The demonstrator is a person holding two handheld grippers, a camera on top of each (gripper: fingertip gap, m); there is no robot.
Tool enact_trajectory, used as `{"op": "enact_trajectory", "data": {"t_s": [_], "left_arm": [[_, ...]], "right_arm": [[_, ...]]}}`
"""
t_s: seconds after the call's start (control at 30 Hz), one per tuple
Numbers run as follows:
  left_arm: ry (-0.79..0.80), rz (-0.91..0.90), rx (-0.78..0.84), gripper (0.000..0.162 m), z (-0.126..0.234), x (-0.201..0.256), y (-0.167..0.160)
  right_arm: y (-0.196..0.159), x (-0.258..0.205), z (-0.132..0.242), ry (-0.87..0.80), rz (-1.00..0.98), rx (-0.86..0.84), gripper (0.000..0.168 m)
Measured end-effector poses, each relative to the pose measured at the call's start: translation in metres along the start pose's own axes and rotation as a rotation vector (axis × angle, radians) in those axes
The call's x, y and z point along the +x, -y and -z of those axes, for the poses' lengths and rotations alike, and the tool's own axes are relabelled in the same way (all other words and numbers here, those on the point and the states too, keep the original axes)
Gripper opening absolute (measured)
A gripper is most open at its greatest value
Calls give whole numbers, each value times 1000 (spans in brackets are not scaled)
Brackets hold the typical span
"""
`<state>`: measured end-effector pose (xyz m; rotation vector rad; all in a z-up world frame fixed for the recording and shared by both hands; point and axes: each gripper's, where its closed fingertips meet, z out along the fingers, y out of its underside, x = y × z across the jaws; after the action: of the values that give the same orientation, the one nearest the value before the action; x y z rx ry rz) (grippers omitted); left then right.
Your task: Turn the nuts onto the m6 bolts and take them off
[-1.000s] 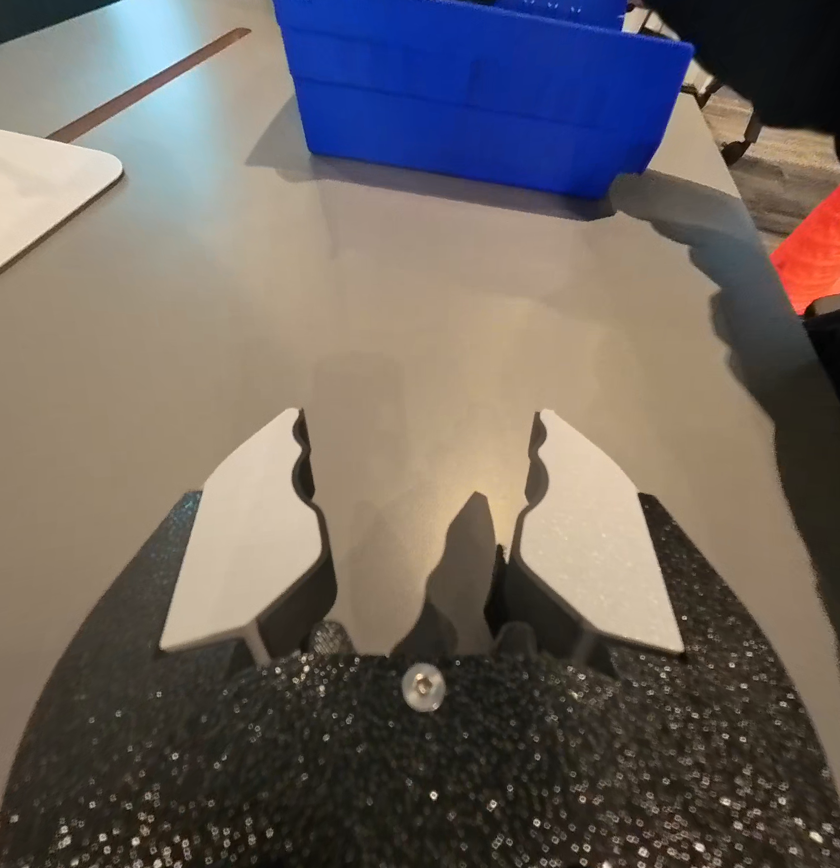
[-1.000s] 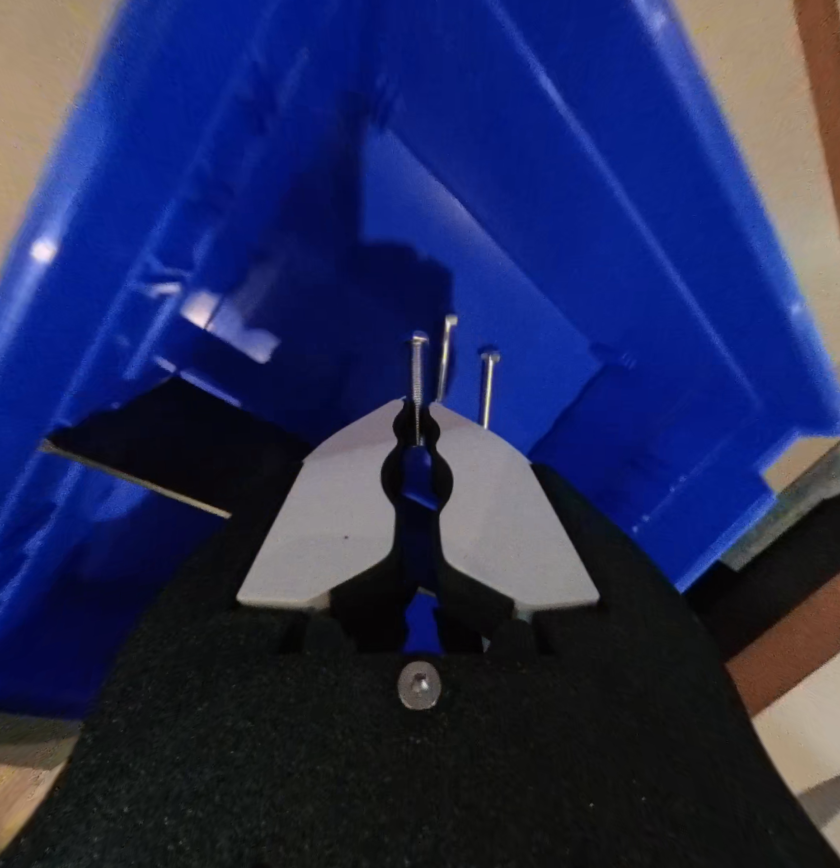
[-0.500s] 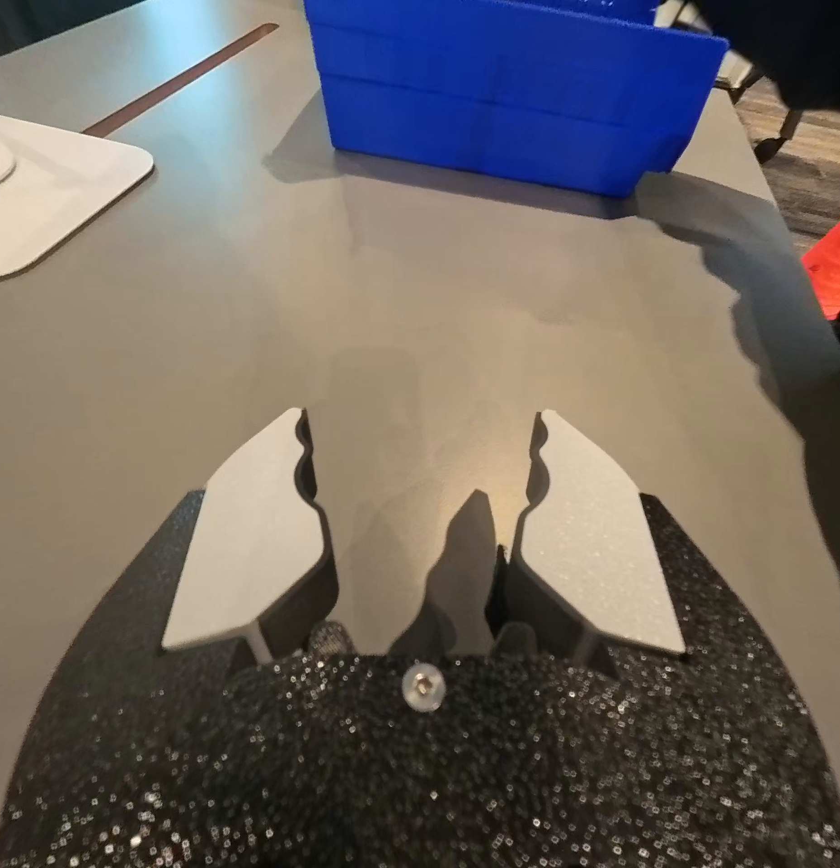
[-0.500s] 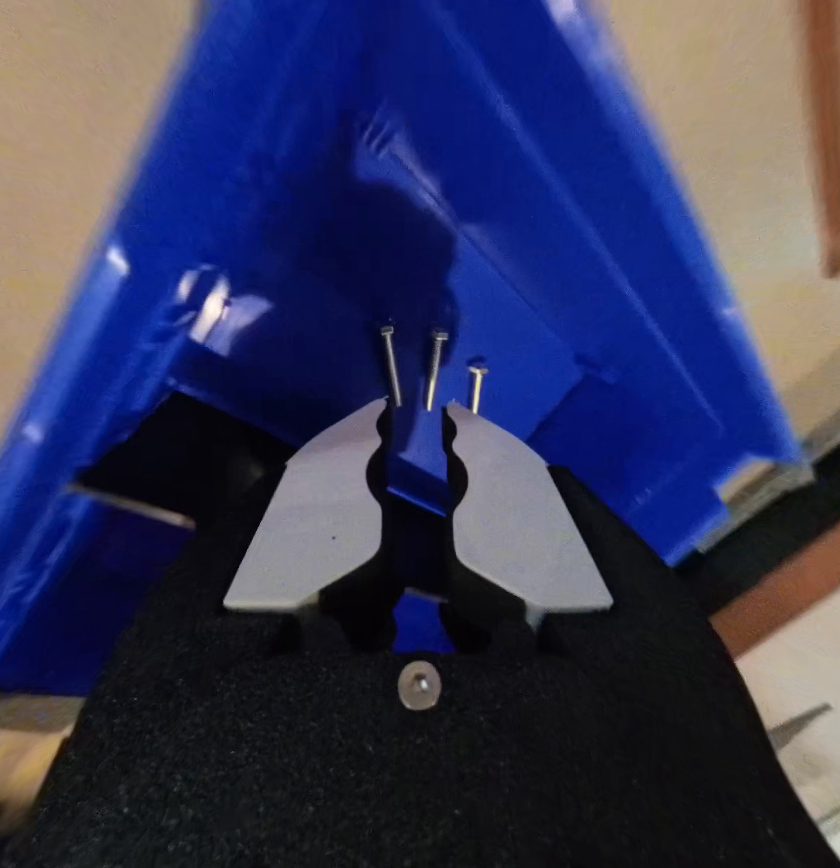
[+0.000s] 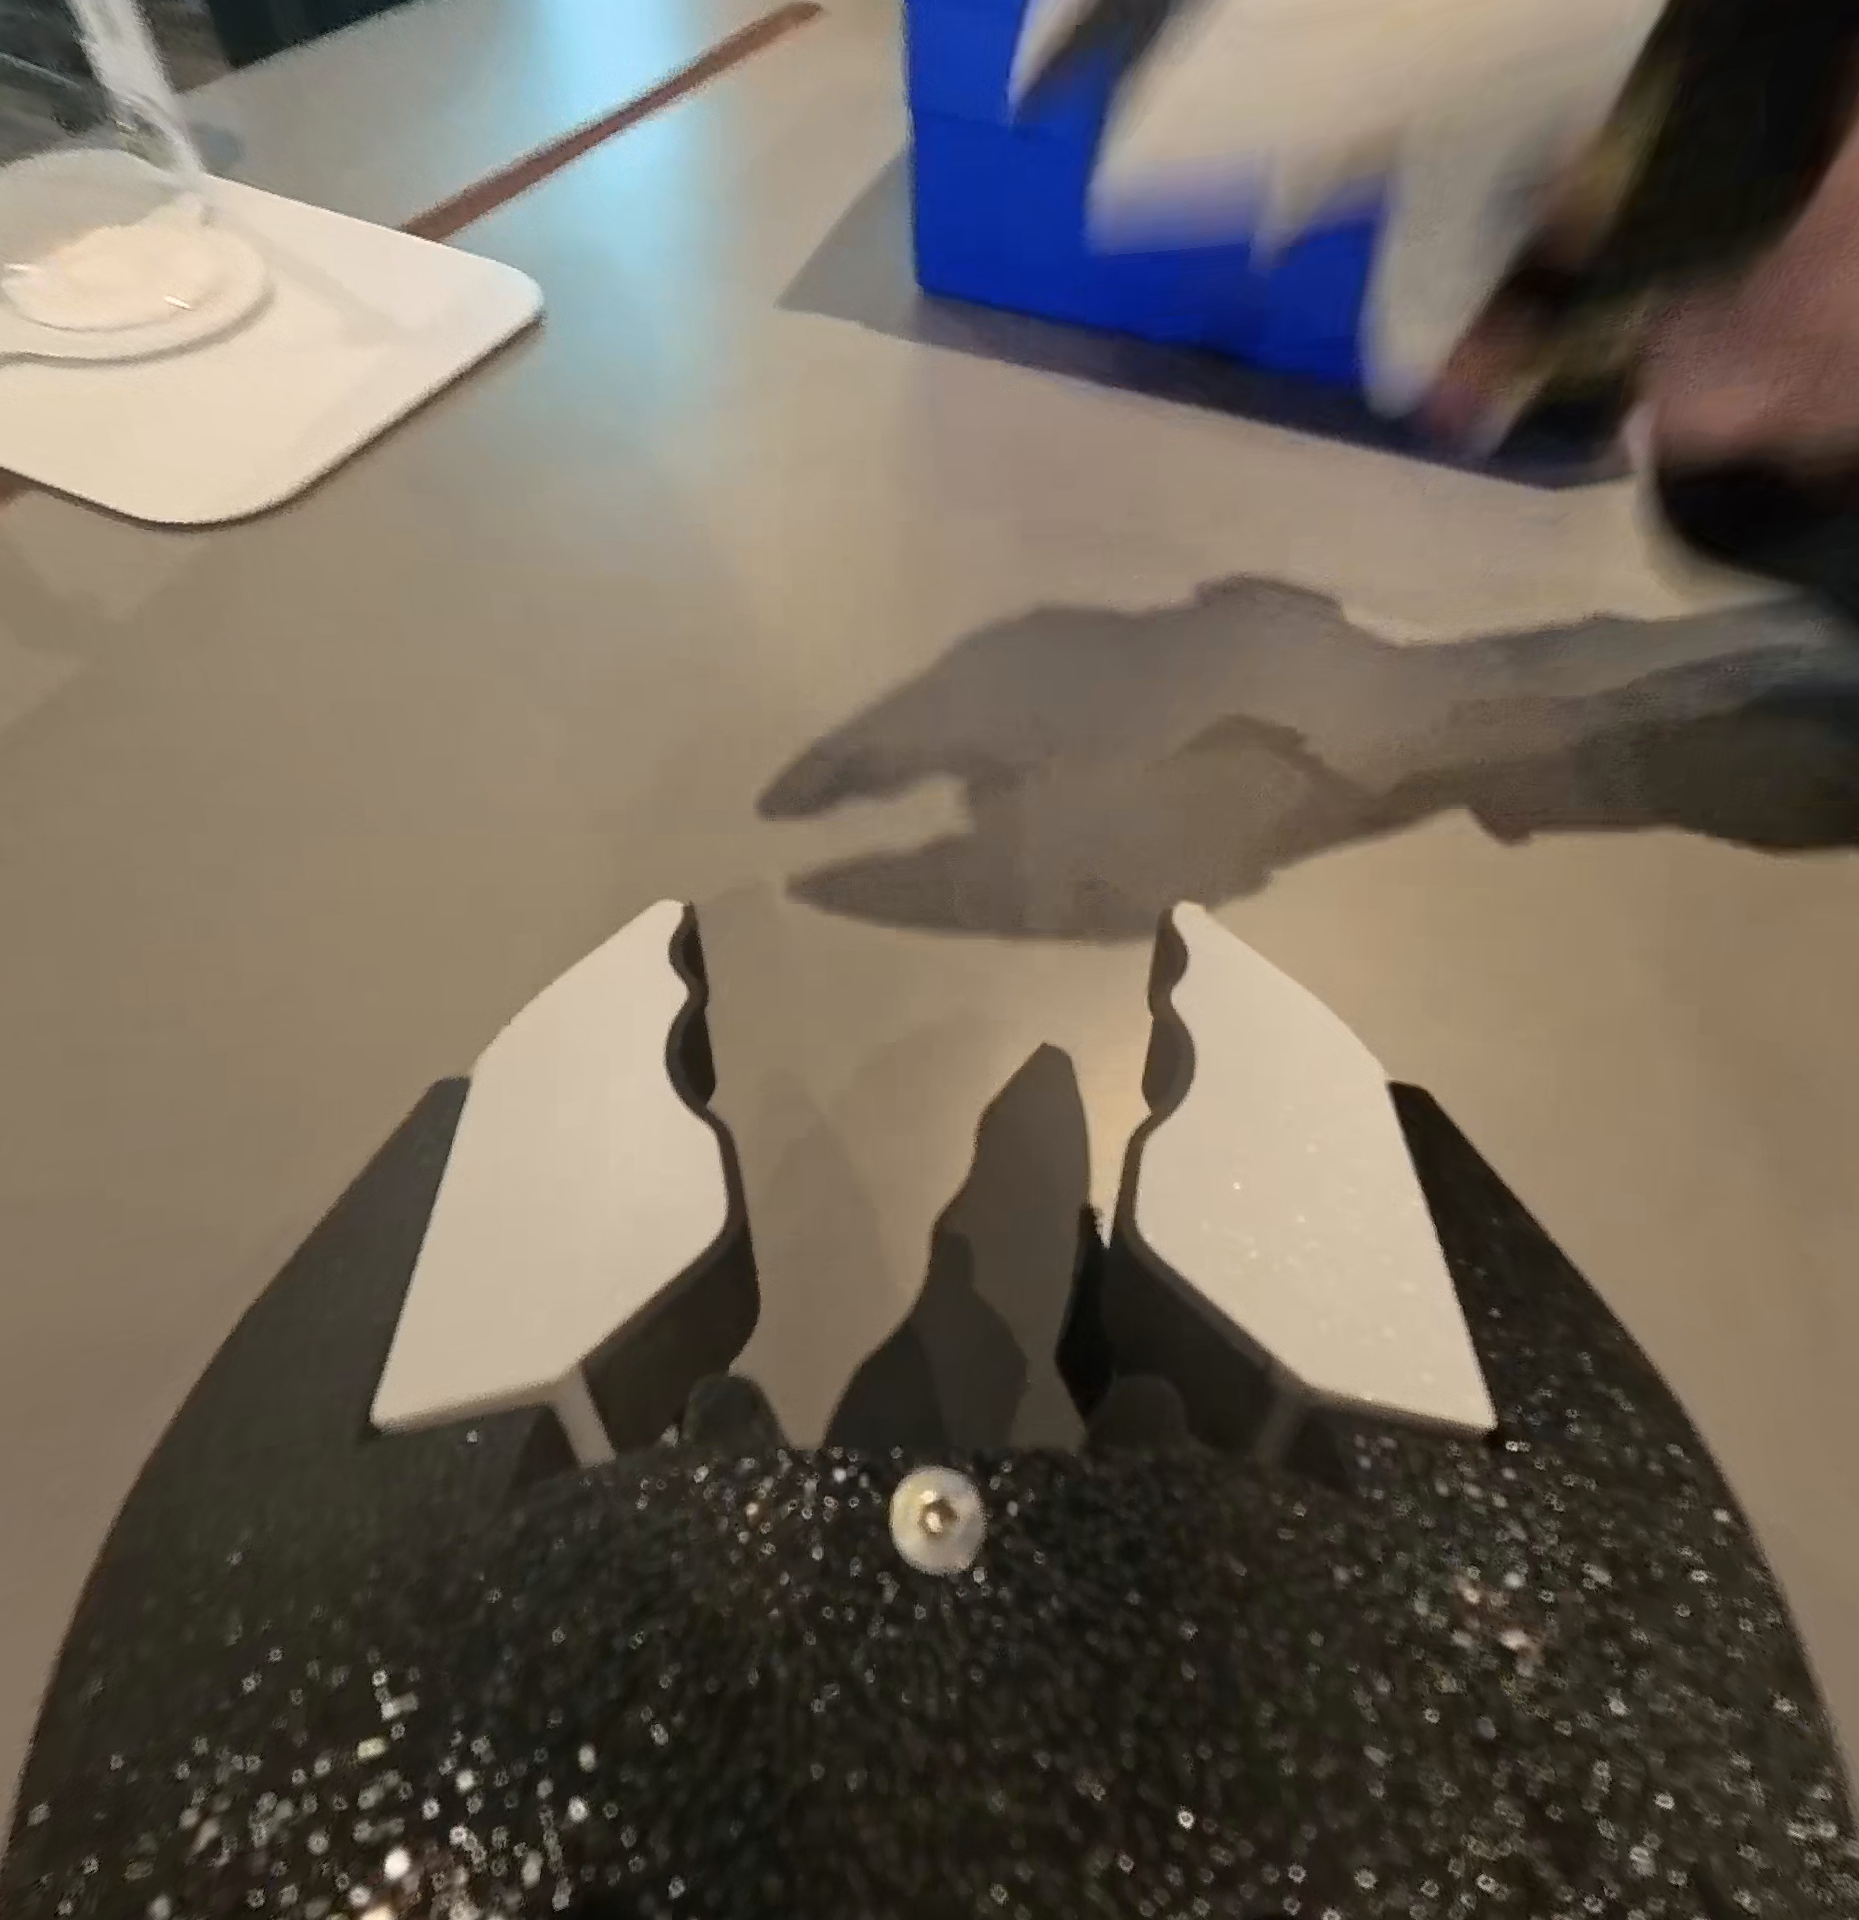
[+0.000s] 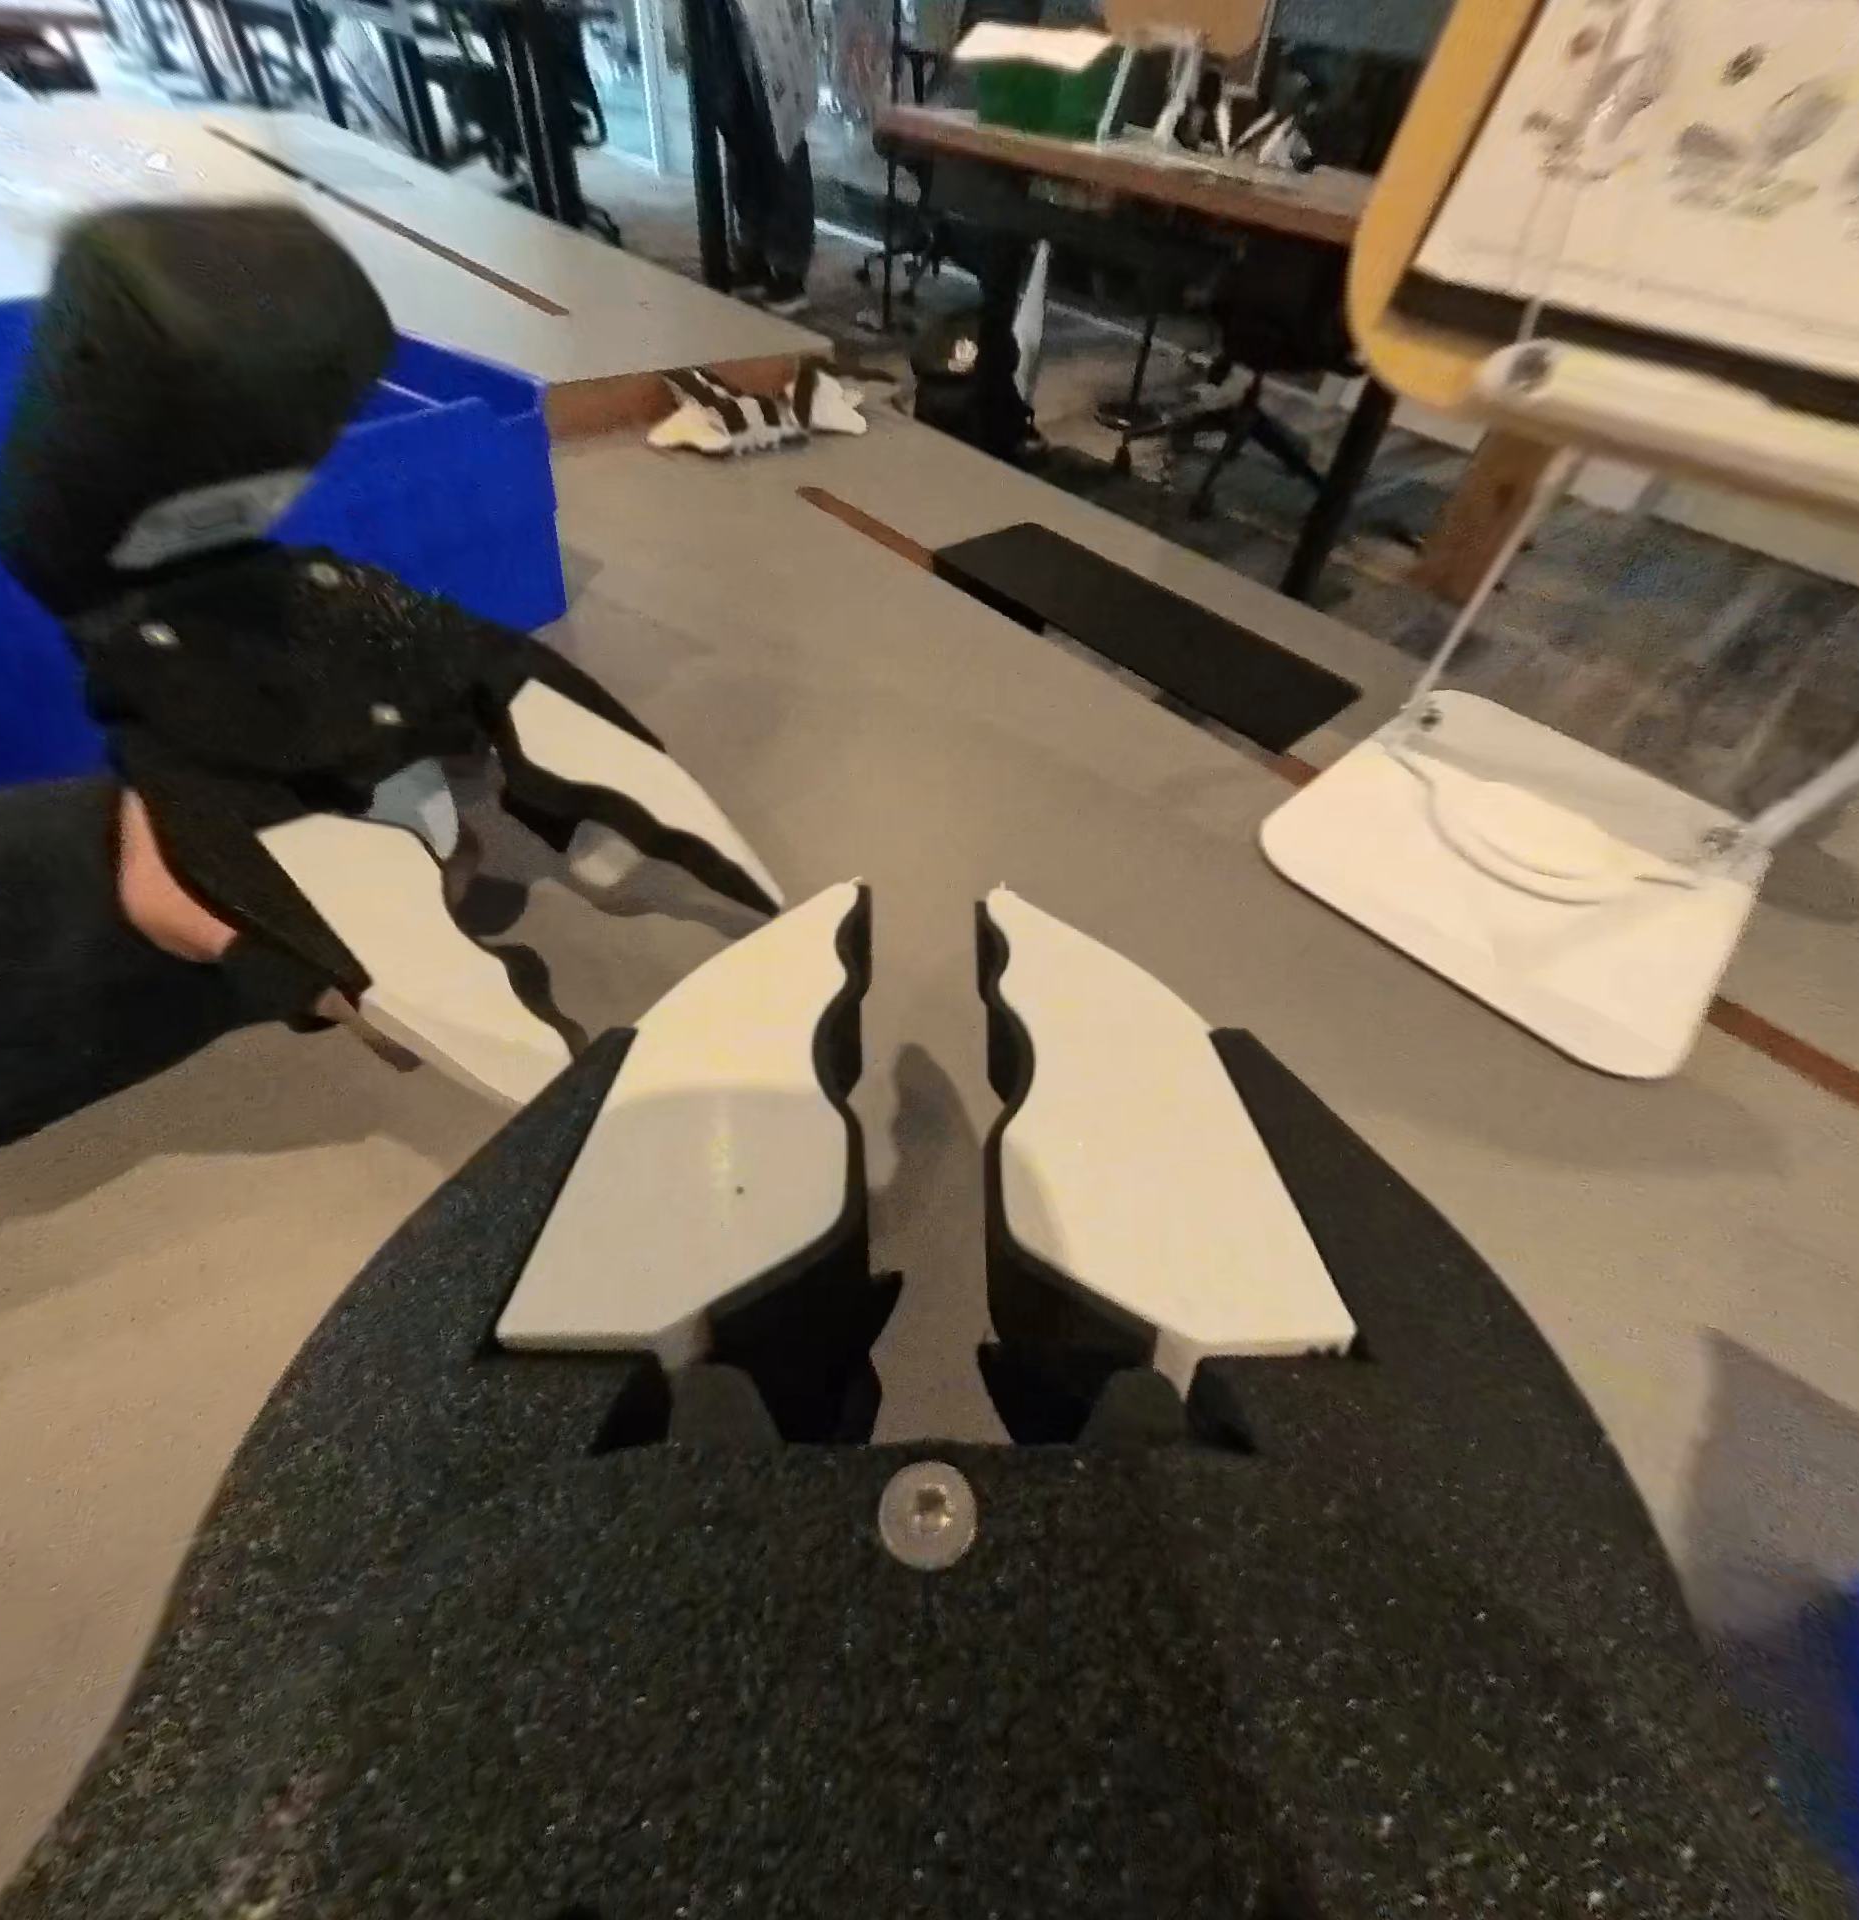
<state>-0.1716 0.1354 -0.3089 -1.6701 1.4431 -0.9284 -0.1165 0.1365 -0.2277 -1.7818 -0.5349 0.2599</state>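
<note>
Matt grey table (image 5: pixel 489 727), glossy blue plastic bin (image 5: pixel 1008 229)

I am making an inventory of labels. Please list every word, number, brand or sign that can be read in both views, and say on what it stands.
No text can be read in either view.
Board with a wooden frame: dark marks only, too blurred to read.
Blue bin: no writing visible.
Left hand-held gripper and right hand-held gripper: no writing visible.
</note>
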Motion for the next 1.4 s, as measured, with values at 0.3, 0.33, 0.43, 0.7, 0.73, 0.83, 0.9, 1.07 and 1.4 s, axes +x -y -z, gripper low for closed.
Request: {"op": "enact_trajectory", "data": {"t_s": [0.3, 0.33, 0.43, 0.7, 0.73, 0.83, 0.9, 1.07, 1.4], "left_arm": [[198, 49, 103, 77, 18, -31, 13], [207, 51, 122, 77, 20, -31, 17], [205, 48, 216, 73, 31, -21, 40], [380, 72, 360, 51, 125, 20, 85], [439, 70, 342, 50, 146, 19, 83], [706, 147, 225, 42, 223, -4, 60], [862, 310, 81, 36, 274, -23, 21], [868, 844, -238, 29, 320, -27, -92], [799, 1264, -719, 27, 310, 3, -200]], "right_arm": [[-14, 4, -15, -176, 85, 267, 26], [-10, 5, -13, -182, 95, 290, 28], [-6, 5, -10, -209, 123, 324, 38], [-5, 3, -8, -200, 130, 343, 42], [-5, 4, -8, -201, 120, 346, 41], [-6, 5, -9, -184, 89, 340, 39], [-7, 4, -11, -174, 82, 335, 38], [-7, 0, -12, -154, 87, 335, 37], [-5, 2, -8, -155, 84, 350, 35]]}}
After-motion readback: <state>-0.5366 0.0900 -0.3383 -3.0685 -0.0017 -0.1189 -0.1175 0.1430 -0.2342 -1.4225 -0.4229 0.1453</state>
